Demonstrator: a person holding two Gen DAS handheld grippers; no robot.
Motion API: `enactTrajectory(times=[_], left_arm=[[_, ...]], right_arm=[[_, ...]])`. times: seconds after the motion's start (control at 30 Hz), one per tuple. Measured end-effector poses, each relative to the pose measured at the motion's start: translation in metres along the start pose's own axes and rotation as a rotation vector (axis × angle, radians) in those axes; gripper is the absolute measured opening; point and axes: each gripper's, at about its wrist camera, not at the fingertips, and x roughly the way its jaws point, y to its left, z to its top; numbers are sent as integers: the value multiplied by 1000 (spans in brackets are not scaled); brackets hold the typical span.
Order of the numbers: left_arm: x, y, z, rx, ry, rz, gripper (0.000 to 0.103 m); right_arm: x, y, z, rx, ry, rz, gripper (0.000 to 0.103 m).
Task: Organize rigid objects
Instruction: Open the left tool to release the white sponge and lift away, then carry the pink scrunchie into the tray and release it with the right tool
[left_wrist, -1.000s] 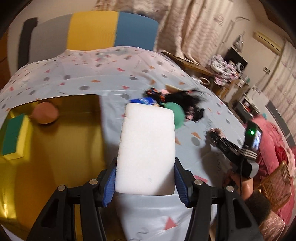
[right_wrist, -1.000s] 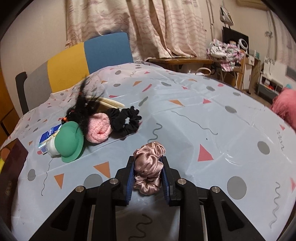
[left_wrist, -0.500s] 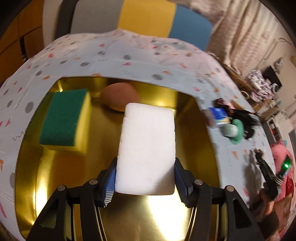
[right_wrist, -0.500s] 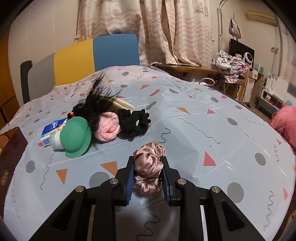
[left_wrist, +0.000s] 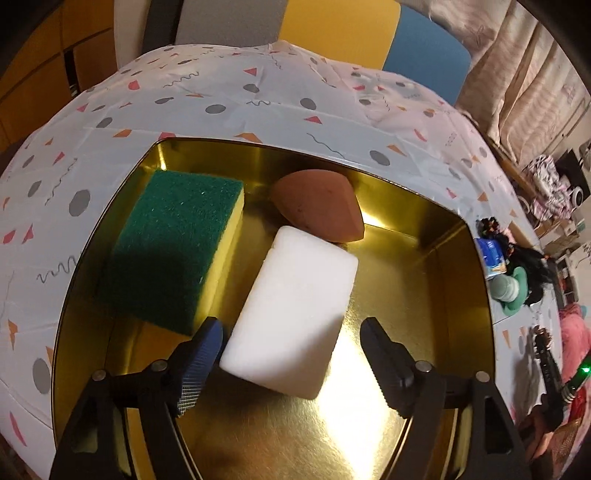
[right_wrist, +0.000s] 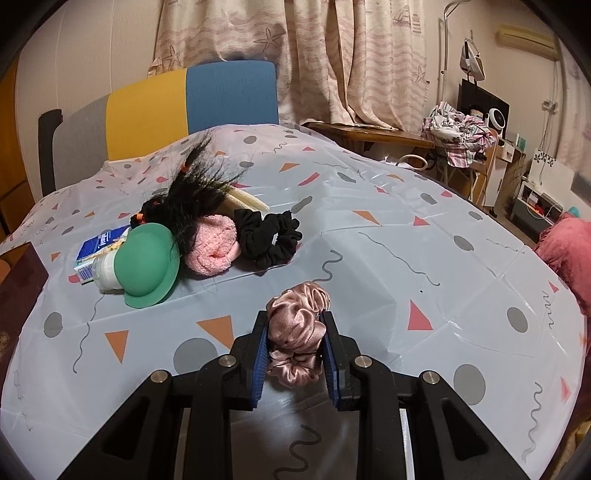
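In the gold tin (left_wrist: 461, 280): three sponges, one white (left_wrist: 291, 314), between spread left tongs (left_wrist: 291, 350)

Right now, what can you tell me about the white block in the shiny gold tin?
The white rectangular foam block looks soft and matte, with rounded corners and no marks. It lies flat and slightly askew on the floor of the gold metal tin. Its far corner meets the brown teardrop sponge, and the green-and-yellow scrubbing sponge sits beside it. The left tongs are open around its near end, their right finger clear of it.
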Motion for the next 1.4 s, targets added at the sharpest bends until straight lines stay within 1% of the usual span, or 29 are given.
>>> enactTrajectory(times=[0.1,0.3,0.47,0.6,0.73,0.8,1.0,1.17,1.33,1.4], left_arm=[[-9,5,-8,-23,-21,-9,78],[-34,7,-36,-51,-89,-71,78],[-50,-3,-56,-20,-115,-109,77],[-60,-14,-69,35,-128,-137,77],[-64,-19,-77,60,-130,-150,77],[-65,-21,-81,66,-133,-155,77],[-70,-24,-89,93,-153,-142,77],[-73,-18,-92,85,-159,-145,77],[-77,-8,-94,77,-166,-137,77],[-78,-3,-95,68,-169,-141,77]], right_arm=[[0,0,0,0,-1,0,27],[0,-1,0,1,-3,0,27],[-3,3,1,-22,-7,15,27],[-11,13,4,-66,-16,45,26],[-24,24,5,-41,-21,125,26],[-31,33,5,-23,-15,178,26],[-51,77,6,-31,-8,312,27],[-75,135,17,-76,-9,462,26],[-97,194,29,-172,-33,580,26],[-101,218,33,-196,-28,627,27]])
